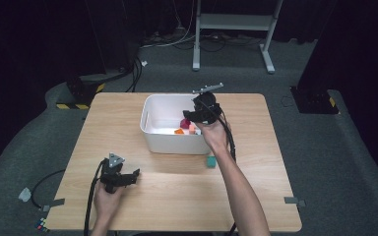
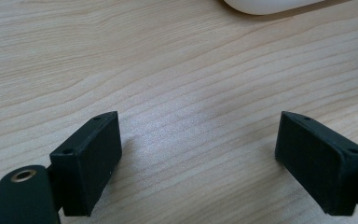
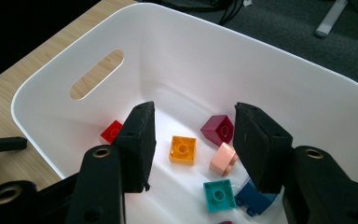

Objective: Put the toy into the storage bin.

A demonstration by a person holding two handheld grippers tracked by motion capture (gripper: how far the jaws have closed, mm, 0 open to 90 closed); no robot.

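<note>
A white bin [image 1: 171, 142] stands at the middle of the wooden table [image 1: 128, 123]. My right gripper [image 1: 191, 117] hangs over its right part, open and holding nothing. In the right gripper view the jaws [image 3: 195, 126] look down into the bin [image 3: 177, 60] at loose bricks: red [image 3: 111, 131], orange [image 3: 182, 150], maroon [image 3: 217, 128], pink [image 3: 223, 159], teal [image 3: 219, 195] and blue [image 3: 251, 198]. My left gripper [image 1: 130, 176] rests low at the table's front left, open and empty. Its jaws [image 2: 198, 135] stand wide apart over bare wood.
A teal block [image 1: 210, 161] lies on the table just in front of the bin's right corner, beside the right forearm. A corner of the bin [image 2: 265, 4] shows at the top of the left gripper view. A metal stand [image 1: 234, 22] is on the floor beyond the table.
</note>
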